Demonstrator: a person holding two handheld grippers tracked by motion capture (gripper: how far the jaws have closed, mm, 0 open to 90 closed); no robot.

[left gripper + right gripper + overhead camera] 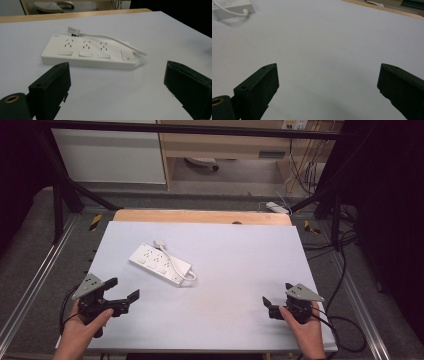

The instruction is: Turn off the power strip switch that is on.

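So the white power strip (160,264) is sitting flat on the table (235,270), in the left half and a bit toward the far edge, angled so one short end points at the far left corner and the other at the middle of the near edge. From your left gripper view you can see it pretty well: three sockets in a row, each with its own white rocker switch, plus a bigger switch (126,55) with a small red mark at the right-hand end. Its white cord (112,41) comes out of that same end, curls round in a short loop and runs back along the far side of the strip, ending in the plug (74,31), which lies on the table right beside the far long edge. Nothing's touching the strip or the cord. Your left gripper (123,290) is down near the near left corner of the table, jaws spread wide with nothing in between, pointed toward the strip but well clear of it. Your right gripper (276,300) is over by the near right corner, also wide open and not holding anything, and it's well apart from the strip. In the right gripper view the strip's cord end just pokes in at the top left corner, with bare table between the jaws. Beyond the table's far edge there's a wooden strip (200,216), then grey floor.
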